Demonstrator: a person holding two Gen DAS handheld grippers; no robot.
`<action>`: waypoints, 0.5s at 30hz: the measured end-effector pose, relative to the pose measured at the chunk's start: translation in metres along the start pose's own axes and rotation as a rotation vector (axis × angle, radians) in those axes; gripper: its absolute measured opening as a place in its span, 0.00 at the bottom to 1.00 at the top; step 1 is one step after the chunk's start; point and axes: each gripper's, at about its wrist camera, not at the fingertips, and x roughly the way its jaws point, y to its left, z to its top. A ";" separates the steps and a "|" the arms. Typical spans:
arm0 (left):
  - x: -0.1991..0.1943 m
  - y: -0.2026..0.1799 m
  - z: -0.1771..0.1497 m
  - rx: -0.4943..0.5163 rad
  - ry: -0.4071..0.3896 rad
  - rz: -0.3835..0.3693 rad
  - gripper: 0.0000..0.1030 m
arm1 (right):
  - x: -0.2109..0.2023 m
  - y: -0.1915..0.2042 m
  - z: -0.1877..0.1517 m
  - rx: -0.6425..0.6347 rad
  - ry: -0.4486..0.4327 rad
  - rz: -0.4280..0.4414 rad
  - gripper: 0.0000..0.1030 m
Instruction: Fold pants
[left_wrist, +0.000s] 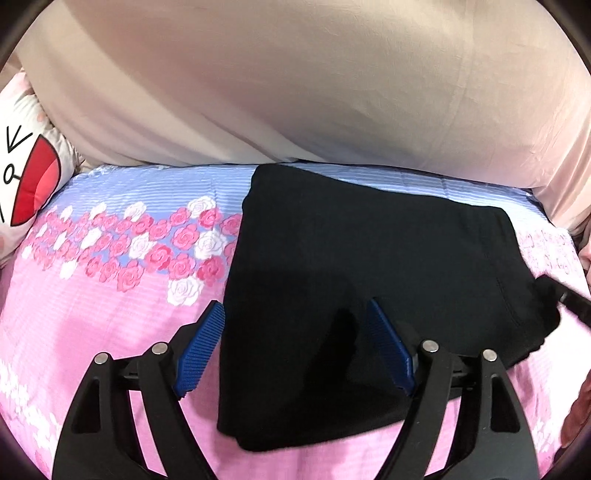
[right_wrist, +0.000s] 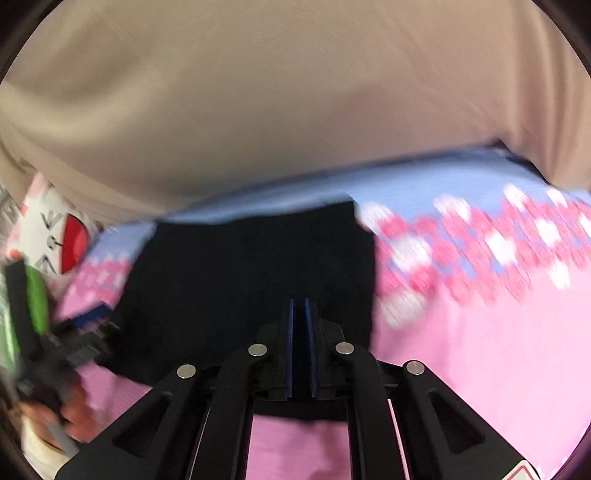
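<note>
Black pants (left_wrist: 369, 240) lie folded into a compact rectangle on a pink floral bedsheet (left_wrist: 110, 325). My left gripper (left_wrist: 295, 306) is open and hovers at the near-left corner of the pants; its left blue pad is over the sheet and its right pad over the fabric. In the blurred right wrist view, my right gripper (right_wrist: 299, 301) is shut above the near edge of the pants (right_wrist: 240, 266); I cannot tell if cloth is pinched between the pads. Its dark tip (left_wrist: 565, 299) shows at the right corner of the pants.
A large beige quilt (left_wrist: 295, 92) is heaped along the far side of the bed, touching the pants' far edge. A white cushion with a red mouth print (left_wrist: 29, 177) lies at far left. A hand (right_wrist: 74, 413) holds the left gripper's handle at left.
</note>
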 end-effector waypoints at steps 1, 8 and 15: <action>-0.001 -0.001 -0.002 0.002 0.004 0.007 0.75 | 0.001 -0.010 -0.006 0.008 0.002 0.006 0.00; -0.010 -0.003 -0.018 0.028 0.021 0.028 0.75 | -0.046 -0.023 -0.018 0.037 -0.054 0.021 0.14; -0.013 0.011 -0.039 0.025 0.039 0.040 0.79 | -0.050 -0.039 -0.051 0.060 -0.006 0.029 0.26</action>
